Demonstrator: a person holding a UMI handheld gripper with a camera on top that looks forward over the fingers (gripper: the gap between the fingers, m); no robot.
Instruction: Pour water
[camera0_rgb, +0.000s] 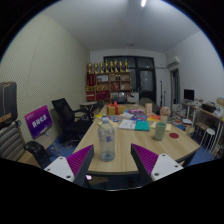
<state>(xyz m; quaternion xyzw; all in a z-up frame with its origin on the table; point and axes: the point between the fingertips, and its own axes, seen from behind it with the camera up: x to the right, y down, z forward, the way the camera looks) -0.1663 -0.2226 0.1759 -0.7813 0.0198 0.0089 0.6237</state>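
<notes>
A clear plastic water bottle (106, 140) with a pale cap stands upright on the wooden table (125, 140), just ahead of my left finger and slightly left of the gap's centre. My gripper (112, 160) is open, its purple pads (80, 159) spread wide with nothing between them. A green cup (160, 129) stands further along the table to the right, beyond my right finger.
Books, papers and small items (133, 121) lie on the table's far half. Black office chairs (66, 118) stand along the left side. A shelf unit (109, 83) lines the back wall, and a desk with a monitor (189, 98) sits at the right.
</notes>
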